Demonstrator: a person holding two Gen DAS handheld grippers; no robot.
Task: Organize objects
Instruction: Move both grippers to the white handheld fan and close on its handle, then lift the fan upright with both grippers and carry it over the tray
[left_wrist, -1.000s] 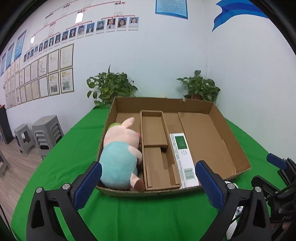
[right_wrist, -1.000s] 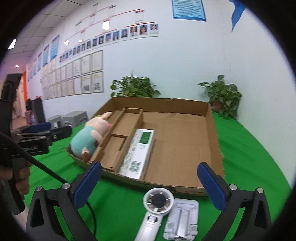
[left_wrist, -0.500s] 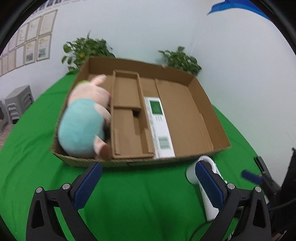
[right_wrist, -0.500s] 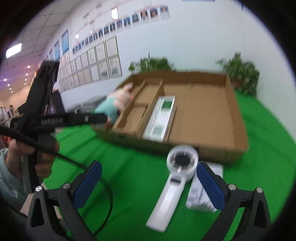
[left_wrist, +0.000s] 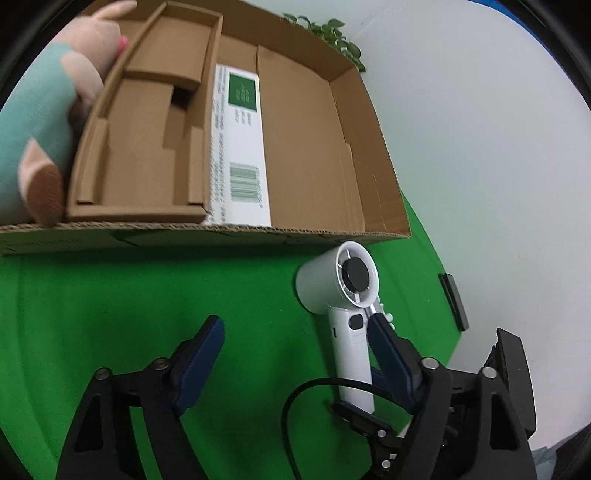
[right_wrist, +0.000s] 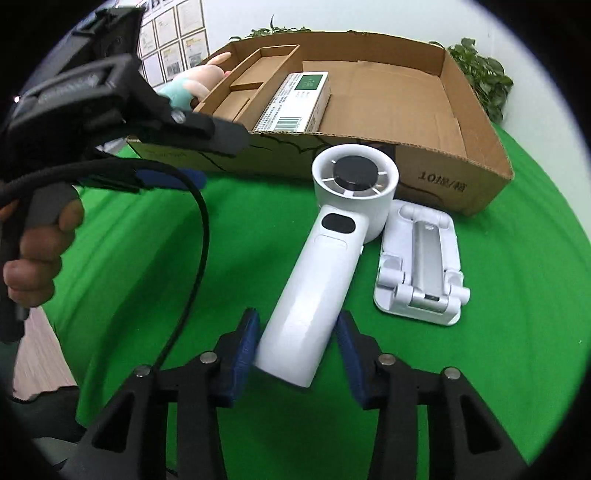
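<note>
Two things already sat in the cardboard box (right_wrist: 476, 122) when I looked, a plush pig (left_wrist: 40, 110) at its left side and a white carton (left_wrist: 240, 147) beside the insert. The handheld fan (right_wrist: 332, 240) and the white folding stand (right_wrist: 421, 266) still lay on the green counter (right_wrist: 147, 258) just outside it. My right tool (right_wrist: 295, 347) had just been closing around the fan's handle (pads close on either side, contact not clear), while my left tool (left_wrist: 295, 343), also narrowing, stood spread and empty just beside it.
</note>
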